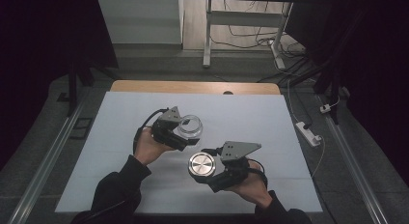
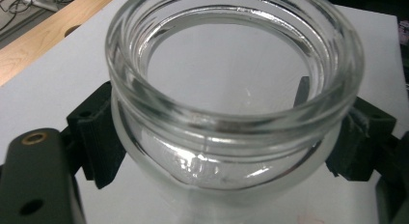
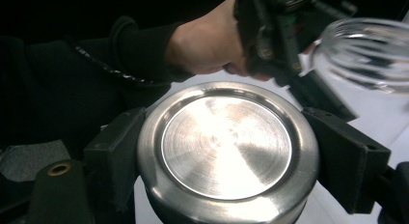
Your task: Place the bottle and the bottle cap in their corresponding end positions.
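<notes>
High view, wooden table edge (image 1: 144,86) behind jar (image 1: 189,126)

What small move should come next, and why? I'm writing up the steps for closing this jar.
Probably carry the metal lid in the right gripper up and over the glass jar. The left gripper is shut on the jar, whose mouth is open and looks empty, while the lid sits apart from it, nearer the person, so it has to be lined up over the rim before lowering.

Dim room, grey floor (image 1: 154,64), cables (image 1: 251,40), white-topped table (image 1: 241,108).
</notes>
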